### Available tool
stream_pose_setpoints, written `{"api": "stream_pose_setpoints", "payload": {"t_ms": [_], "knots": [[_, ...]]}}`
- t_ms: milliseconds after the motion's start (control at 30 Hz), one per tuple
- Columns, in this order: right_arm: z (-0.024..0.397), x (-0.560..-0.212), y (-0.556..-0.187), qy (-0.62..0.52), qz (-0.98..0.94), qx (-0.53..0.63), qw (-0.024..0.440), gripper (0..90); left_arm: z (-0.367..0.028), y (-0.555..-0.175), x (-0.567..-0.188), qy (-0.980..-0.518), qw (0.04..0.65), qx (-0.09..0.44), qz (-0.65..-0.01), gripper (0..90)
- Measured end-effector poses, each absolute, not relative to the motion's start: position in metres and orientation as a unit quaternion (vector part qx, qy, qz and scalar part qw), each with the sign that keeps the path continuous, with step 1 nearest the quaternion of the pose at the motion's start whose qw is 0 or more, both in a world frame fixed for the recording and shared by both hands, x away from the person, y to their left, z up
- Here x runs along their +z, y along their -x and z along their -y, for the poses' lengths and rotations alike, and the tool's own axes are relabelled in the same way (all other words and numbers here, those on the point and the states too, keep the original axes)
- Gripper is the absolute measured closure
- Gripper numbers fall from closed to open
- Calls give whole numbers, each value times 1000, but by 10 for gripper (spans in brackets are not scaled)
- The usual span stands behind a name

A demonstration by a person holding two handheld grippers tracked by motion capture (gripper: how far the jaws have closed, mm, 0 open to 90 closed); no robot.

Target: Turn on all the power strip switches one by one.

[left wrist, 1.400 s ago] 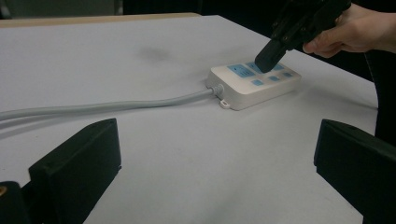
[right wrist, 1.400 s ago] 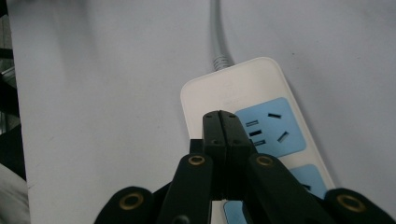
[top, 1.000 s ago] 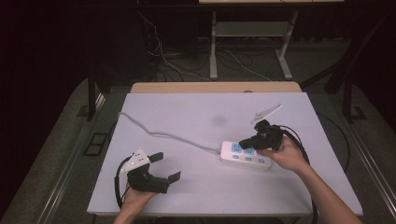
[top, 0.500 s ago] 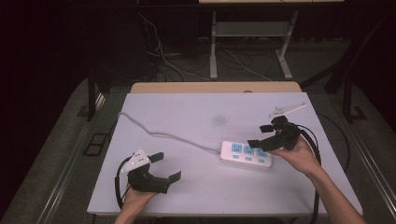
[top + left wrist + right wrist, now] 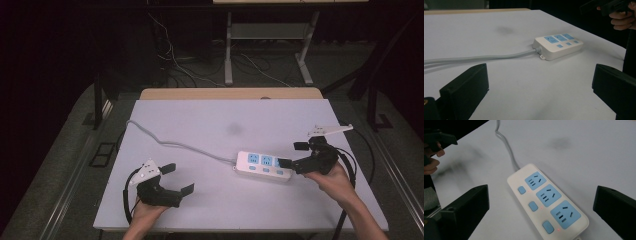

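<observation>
A white power strip (image 5: 264, 165) with three blue sockets and three blue switches lies flat right of the table's middle. Small red lights glow beside its switches (image 5: 533, 205). Its grey cable (image 5: 175, 144) runs off toward the far left of the table. My right gripper (image 5: 292, 154) hangs open at the strip's right end, holding nothing; in its own view the power strip (image 5: 547, 200) lies between and beyond the jaws. My left gripper (image 5: 178, 178) rests open near the front left, well apart from the power strip (image 5: 559, 45), with nothing between its jaws.
The white table (image 5: 210, 120) has a wooden strip along its far edge (image 5: 230, 93). Beyond it stand a desk frame (image 5: 265, 45) and loose floor cables (image 5: 175, 60). Each gripper trails a black cable (image 5: 357, 165) near the table's side edges.
My right gripper has drawn back to the right, from above the power strip to just off its right end. The left gripper and the strip have stayed put.
</observation>
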State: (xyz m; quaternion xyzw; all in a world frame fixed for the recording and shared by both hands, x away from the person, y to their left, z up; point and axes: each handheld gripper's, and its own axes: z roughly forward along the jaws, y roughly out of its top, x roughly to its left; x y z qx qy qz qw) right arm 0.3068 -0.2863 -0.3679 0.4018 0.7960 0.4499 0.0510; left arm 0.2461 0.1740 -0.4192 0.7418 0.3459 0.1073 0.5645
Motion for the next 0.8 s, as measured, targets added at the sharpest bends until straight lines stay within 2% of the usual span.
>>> {"api": "stream_pose_setpoints", "payload": {"t_ms": [800], "knots": [[303,-421,-252,-427,-765,476,74,4,-173,-246,-420,-746,561,105,-343,0]]}}
